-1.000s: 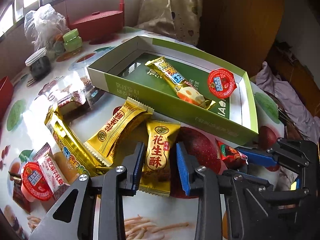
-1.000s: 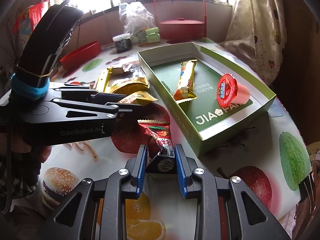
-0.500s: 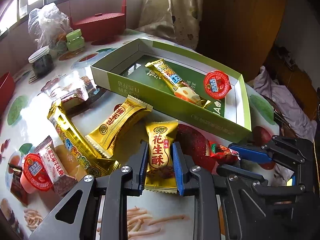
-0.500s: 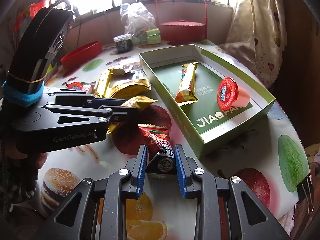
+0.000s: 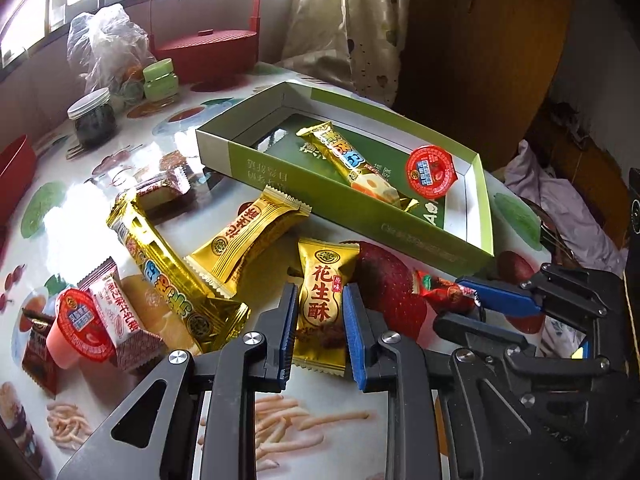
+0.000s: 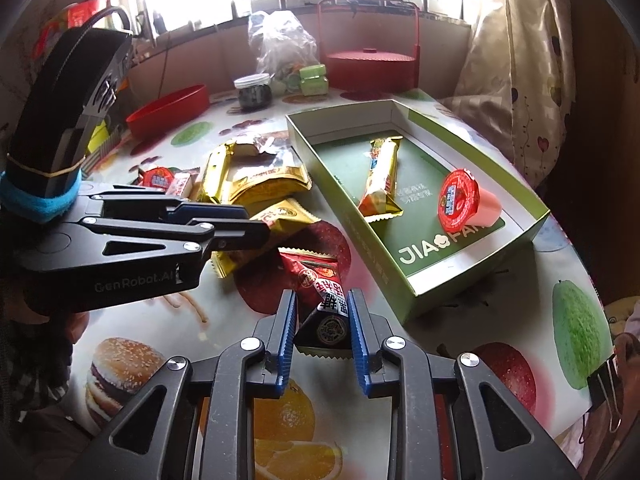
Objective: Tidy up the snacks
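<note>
Left wrist view: our left gripper (image 5: 319,314) has its jaws narrow, clamped on the gold peanut-candy packet (image 5: 323,300), which lies on the table (image 5: 332,420) near the green tray (image 5: 412,242). Right wrist view: our right gripper (image 6: 320,320) is closing, jaws narrow, pads pressing the red-black snack packet (image 6: 326,298) just near-left of the tray's near corner. Inside the tray we see a gold wafer bar (image 6: 382,180) and a red jelly cup (image 6: 464,200). More gold packets (image 5: 244,242), a long gold bar (image 5: 168,276) and another jelly cup (image 5: 80,330) sit loose at left on the table.
</note>
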Tool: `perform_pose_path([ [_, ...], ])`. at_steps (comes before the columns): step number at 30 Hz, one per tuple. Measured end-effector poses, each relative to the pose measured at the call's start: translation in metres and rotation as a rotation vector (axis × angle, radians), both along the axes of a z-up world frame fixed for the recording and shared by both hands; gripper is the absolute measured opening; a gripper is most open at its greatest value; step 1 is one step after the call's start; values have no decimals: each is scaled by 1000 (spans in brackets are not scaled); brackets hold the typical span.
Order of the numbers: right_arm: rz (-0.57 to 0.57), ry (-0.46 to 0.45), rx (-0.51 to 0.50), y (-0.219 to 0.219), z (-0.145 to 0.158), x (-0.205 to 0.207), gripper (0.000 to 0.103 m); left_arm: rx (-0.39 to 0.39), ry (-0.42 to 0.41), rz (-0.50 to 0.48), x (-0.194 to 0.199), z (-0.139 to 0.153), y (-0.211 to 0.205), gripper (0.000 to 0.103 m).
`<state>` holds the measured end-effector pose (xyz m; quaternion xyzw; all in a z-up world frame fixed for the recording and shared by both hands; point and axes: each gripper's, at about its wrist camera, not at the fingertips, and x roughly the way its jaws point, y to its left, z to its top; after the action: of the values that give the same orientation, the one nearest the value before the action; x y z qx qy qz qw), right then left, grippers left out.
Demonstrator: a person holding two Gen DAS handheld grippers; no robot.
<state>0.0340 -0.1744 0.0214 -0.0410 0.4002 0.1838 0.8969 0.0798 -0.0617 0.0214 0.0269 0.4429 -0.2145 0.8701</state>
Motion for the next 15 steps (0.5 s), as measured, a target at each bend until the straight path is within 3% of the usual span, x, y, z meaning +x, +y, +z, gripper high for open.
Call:
perform_pose_path([
  [15, -9, -14, 7, -6, 5, -5, 24, 5, 45, 9, 15, -9, -10, 26],
])
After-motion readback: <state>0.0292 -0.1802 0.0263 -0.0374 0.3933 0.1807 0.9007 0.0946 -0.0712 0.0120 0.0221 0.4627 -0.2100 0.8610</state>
